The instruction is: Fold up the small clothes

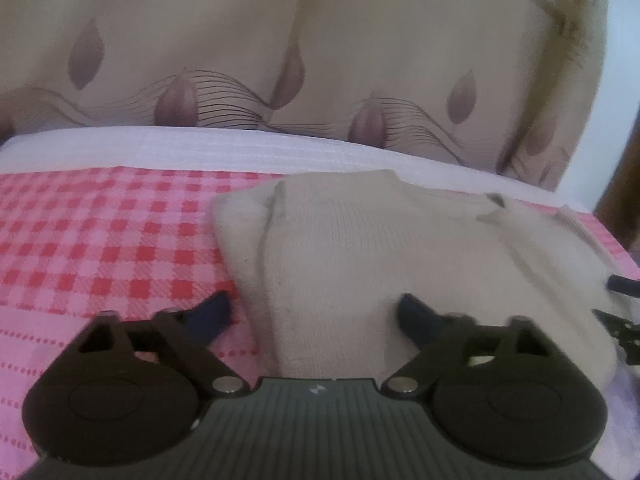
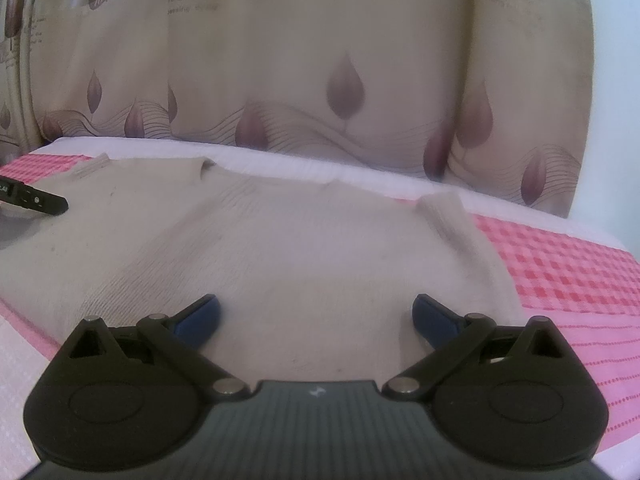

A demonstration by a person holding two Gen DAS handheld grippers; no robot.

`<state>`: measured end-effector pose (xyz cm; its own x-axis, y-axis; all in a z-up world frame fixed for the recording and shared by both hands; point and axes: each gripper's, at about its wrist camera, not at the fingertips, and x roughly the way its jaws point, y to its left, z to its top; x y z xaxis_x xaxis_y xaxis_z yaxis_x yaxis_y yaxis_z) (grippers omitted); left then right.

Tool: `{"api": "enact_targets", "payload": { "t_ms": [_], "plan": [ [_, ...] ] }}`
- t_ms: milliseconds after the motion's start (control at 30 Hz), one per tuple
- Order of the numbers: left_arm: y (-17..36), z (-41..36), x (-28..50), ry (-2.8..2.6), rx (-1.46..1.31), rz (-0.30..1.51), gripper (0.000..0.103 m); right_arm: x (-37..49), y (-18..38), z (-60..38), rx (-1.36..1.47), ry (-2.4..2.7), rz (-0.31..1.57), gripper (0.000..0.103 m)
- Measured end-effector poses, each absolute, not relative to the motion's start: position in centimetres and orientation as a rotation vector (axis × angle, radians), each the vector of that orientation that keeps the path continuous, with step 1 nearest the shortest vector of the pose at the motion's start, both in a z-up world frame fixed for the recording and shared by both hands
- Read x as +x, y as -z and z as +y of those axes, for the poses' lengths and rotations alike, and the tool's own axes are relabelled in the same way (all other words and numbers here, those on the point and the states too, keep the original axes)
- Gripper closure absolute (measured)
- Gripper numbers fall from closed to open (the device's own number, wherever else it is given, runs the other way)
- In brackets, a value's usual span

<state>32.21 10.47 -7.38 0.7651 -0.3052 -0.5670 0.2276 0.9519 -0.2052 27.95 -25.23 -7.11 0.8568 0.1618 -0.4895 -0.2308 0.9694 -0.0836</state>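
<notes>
On a pink checked bedcover lay a small beige knitted top, spread flat for folding, with the left gripper and right gripper both wide open, empty, poised over its near edge.

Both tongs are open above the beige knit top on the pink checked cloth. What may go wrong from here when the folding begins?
1. The beige knit top lies on a loose pink checked cloth; closing low, the right tongs might pinch the cloth too.
2. The left sleeve is already folded in; the left tongs straddle its edge and may catch one layer only, so the fold could open.
3. Both tongs are close together and might collide.
</notes>
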Motion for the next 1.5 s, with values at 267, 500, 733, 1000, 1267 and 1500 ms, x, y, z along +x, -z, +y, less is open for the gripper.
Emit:
{"api": "enact_targets", "payload": {
  "t_ms": [267,500,733,1000,1267,1500],
  "plan": [
    [5.6,10.1,35.0,0.311,-0.216,0.769,0.073,27.8,7.0,-25.3,-0.138,-0.204,0.495,0.000],
    [3.3,8.1,34.3,0.249,-0.241,0.771,0.080,27.6,6.9,-25.7,-0.109,-0.203,0.481,0.000],
    [1.3,5.4,33.2,0.206,-0.306,0.758,0.083,27.4,6.9,-25.8,-0.102,-0.203,0.473,0.000],
    [-0.4,1.5,32.5,0.227,-0.390,0.786,0.087,27.2,6.8,-25.8,-0.089,-0.202,0.458,0.000],
    [1.0,-2.5,32.8,0.289,-0.406,0.827,0.088,27.1,6.8,-26.0,-0.077,-0.204,0.452,0.000],
    [1.3,-2.5,32.5,0.474,-0.466,0.793,0.053,27.0,6.7,-25.9,-0.072,-0.203,0.453,0.000]
  ]
}}
